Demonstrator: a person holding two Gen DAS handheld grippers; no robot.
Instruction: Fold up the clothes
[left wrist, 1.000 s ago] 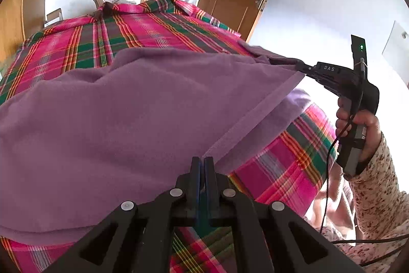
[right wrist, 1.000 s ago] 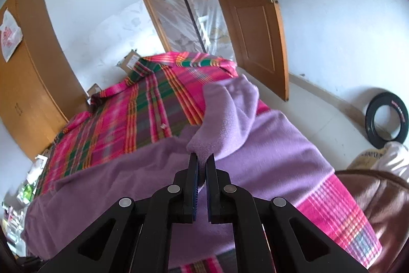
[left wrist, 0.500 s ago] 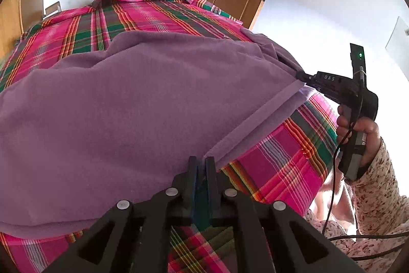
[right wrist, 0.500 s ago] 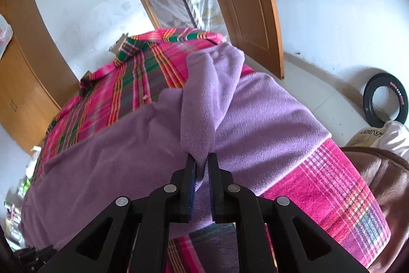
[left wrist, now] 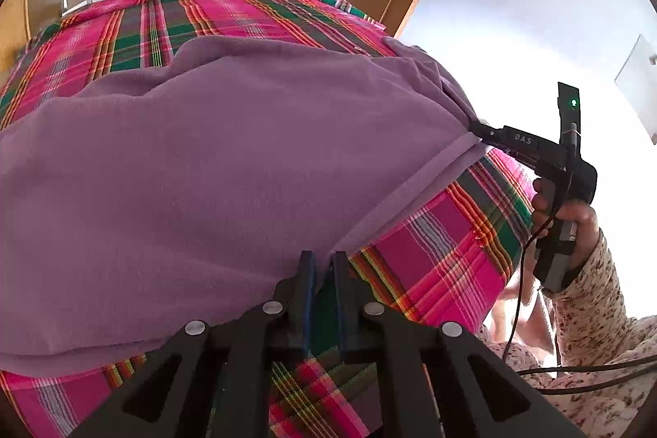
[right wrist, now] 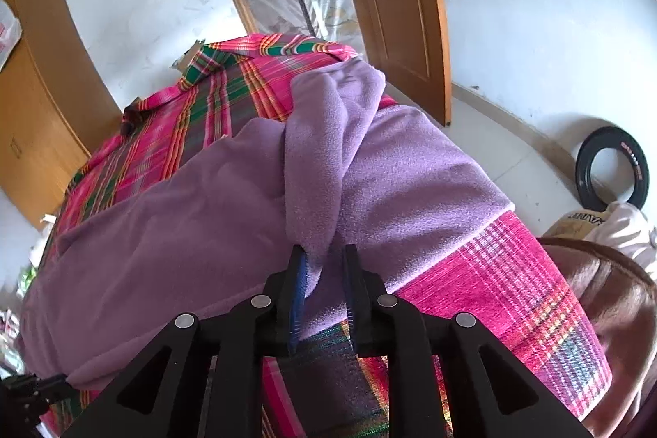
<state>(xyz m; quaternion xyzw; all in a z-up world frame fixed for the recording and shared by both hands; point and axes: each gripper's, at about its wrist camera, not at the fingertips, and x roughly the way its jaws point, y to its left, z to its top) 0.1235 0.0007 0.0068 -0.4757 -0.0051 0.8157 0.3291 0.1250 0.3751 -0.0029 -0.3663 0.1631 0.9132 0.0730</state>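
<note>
1. Since a second ago both tools have parted their fingers slightly, and the purple garment (left wrist: pixel 230 167) has settled flatter on the bed (left wrist: pixel 447 245).
2. The left tool (left wrist: pixel 322 259) sits at the garment's near hem with a narrow gap between its fingers; whether cloth is pinched there is hard to tell.
3. The right tool (right wrist: pixel 322 257) is spread a little, with a folded flap of the garment hanging between its fingers.
4. The garment covers the plaid bed's near half, reaching its right edge.
5. A hand (left wrist: pixel 570 216) grips the right tool's handle.
</note>
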